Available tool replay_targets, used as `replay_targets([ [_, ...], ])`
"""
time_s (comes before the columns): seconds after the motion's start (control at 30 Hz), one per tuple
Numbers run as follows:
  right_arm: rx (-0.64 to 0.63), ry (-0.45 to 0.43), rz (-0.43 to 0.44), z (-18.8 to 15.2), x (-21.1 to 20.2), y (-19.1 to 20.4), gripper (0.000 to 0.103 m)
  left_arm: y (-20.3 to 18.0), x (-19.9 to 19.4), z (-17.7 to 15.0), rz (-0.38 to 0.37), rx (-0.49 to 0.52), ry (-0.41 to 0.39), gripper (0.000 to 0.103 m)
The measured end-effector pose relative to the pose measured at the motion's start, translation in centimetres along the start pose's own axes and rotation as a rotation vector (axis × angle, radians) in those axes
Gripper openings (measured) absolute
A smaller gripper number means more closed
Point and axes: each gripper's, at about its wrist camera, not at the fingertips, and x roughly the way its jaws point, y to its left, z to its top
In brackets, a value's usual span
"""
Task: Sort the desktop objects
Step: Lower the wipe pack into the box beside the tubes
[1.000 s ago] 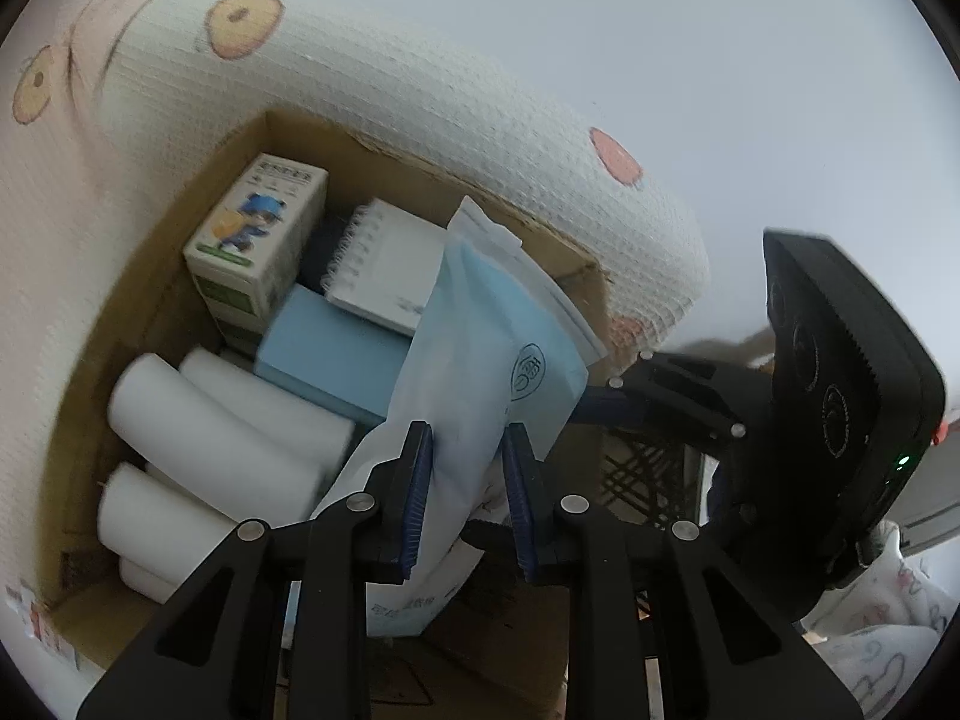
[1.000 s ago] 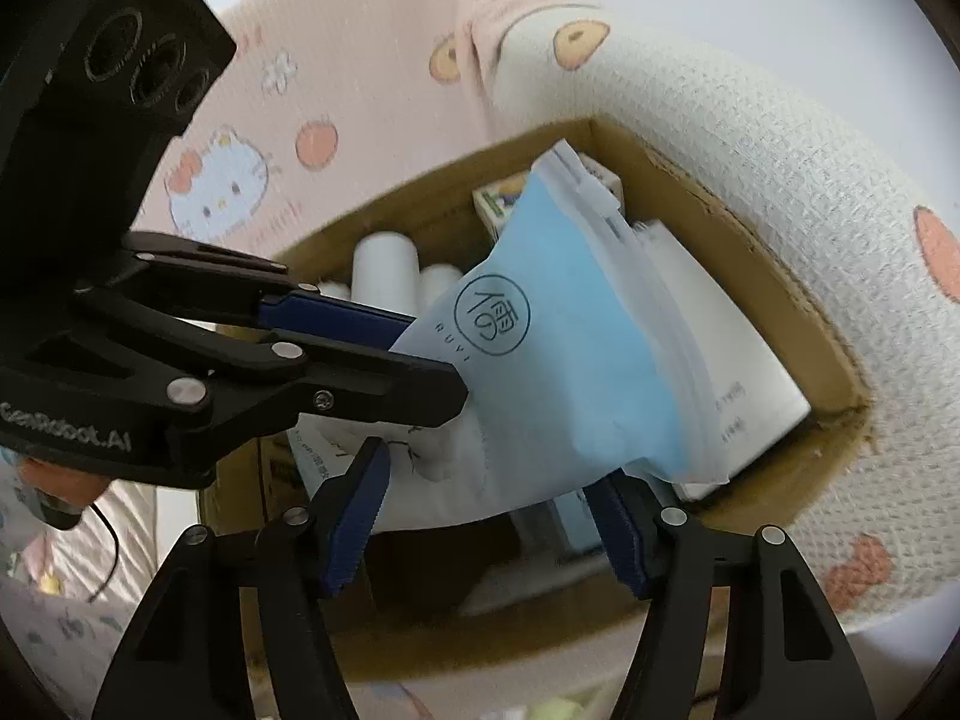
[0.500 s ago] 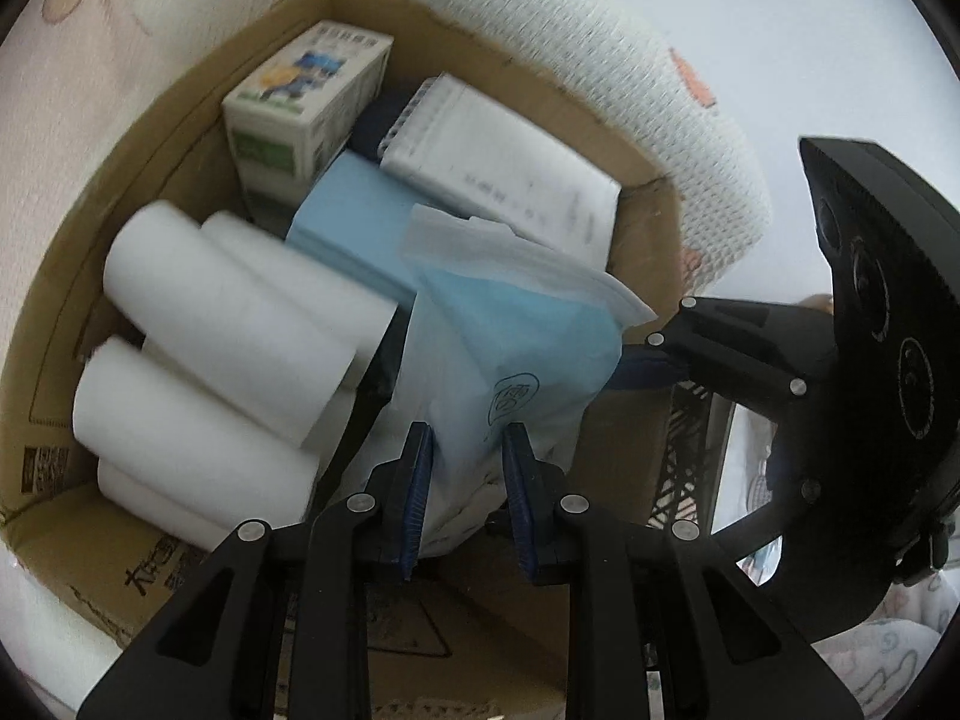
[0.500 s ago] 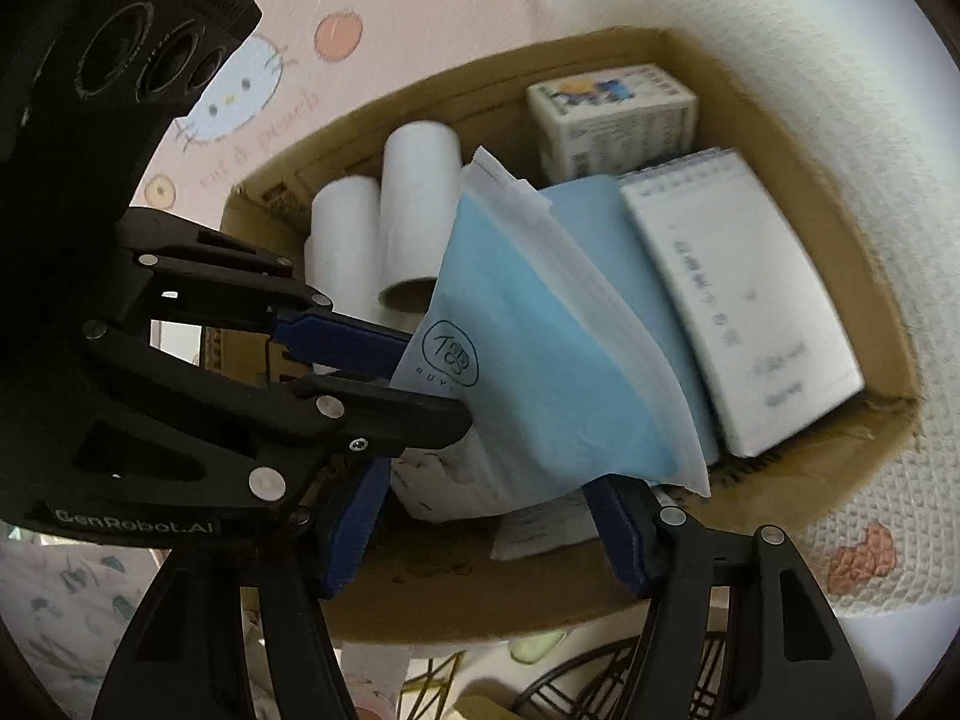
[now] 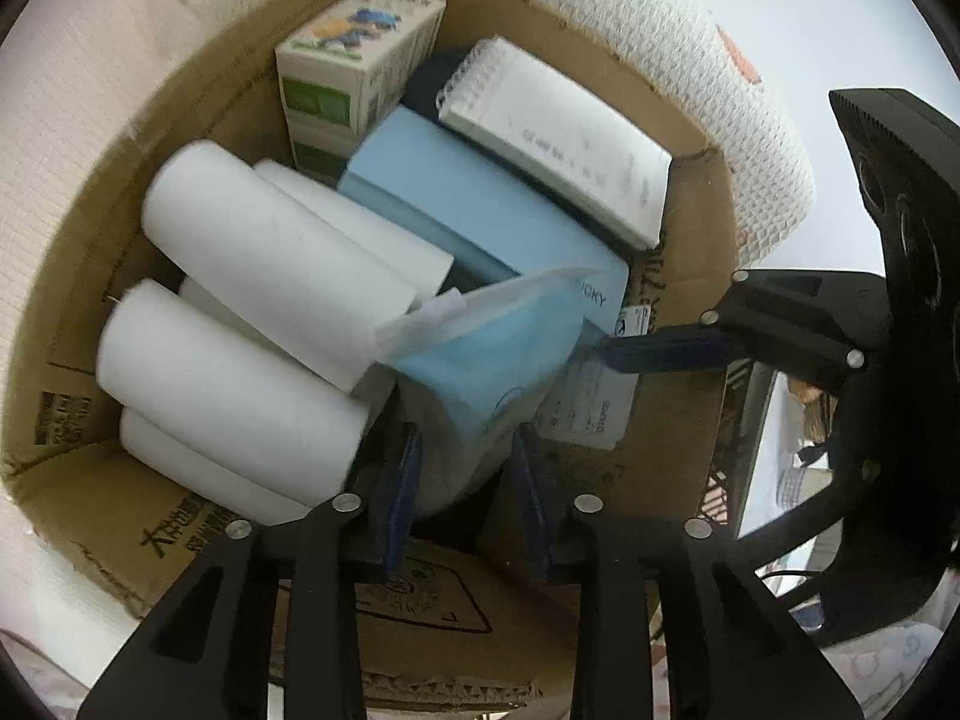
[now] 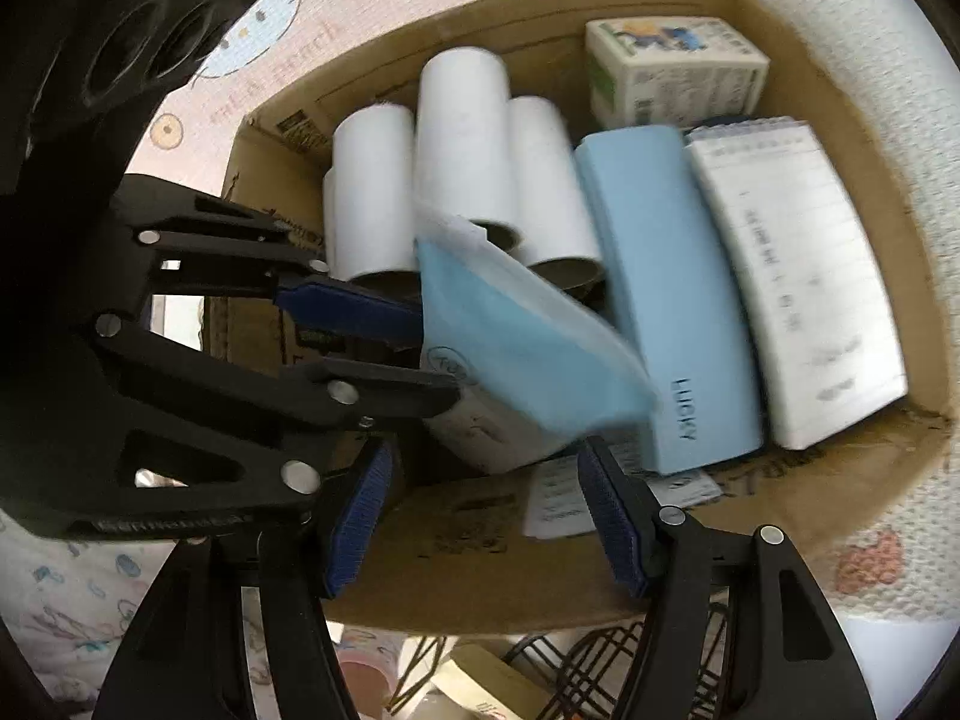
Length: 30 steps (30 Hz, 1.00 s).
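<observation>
I am seeing a peach-print blanket (image 6: 828, 24) wrapping around the carton | a black wire rack (image 6: 594, 666) lying below me | white wall (image 5: 840, 30) showing beyond

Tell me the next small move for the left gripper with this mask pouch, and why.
Probably open the left gripper and let go: the mask pouch it grips already hangs inside the cardboard box, low between the white rolls and the blue case. The right gripper is open, holding nothing.
</observation>
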Motion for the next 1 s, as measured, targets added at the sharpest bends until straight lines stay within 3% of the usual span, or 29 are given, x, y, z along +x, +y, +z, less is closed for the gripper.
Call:
replay_targets([
  [0.17,-0.004,-0.005,-0.056,0.0,-1.4,-1.2,0.063,0.0,-0.7,0.1,-0.006,-0.050,-0.066,0.049],
  [0.4,-0.040,-0.041,-0.077,0.3,-2.8,-3.2,0.063,0.2,0.7,0.4,0.008,-0.191,-0.116,0.049],
  [0.47,-0.024,-0.037,-0.050,0.2,-2.9,-4.1,0.063,0.2,0.7,2.0,0.019,-0.216,-0.141,0.027],
  [0.53,-0.011,-0.052,-0.047,0.1,-3.1,-4.9,0.063,-0.2,1.1,2.3,0.045,-0.200,-0.152,0.024],
  [0.73,0.022,-0.065,-0.041,0.5,-3.2,-5.9,0.063,-1.9,2.3,3.6,0.105,-0.104,-0.109,0.022],
  [0.87,0.022,-0.063,-0.042,0.8,-3.5,-6.0,0.063,-2.5,4.6,4.2,0.083,-0.053,0.004,0.018],
  [0.93,0.019,-0.055,-0.075,1.0,-3.5,-6.1,0.063,-3.0,6.7,4.1,0.184,-0.022,0.079,0.017],
  [1.0,0.018,-0.046,-0.112,1.1,-3.6,-6.2,0.063,-3.6,7.8,3.9,0.230,-0.002,0.065,0.017],
])
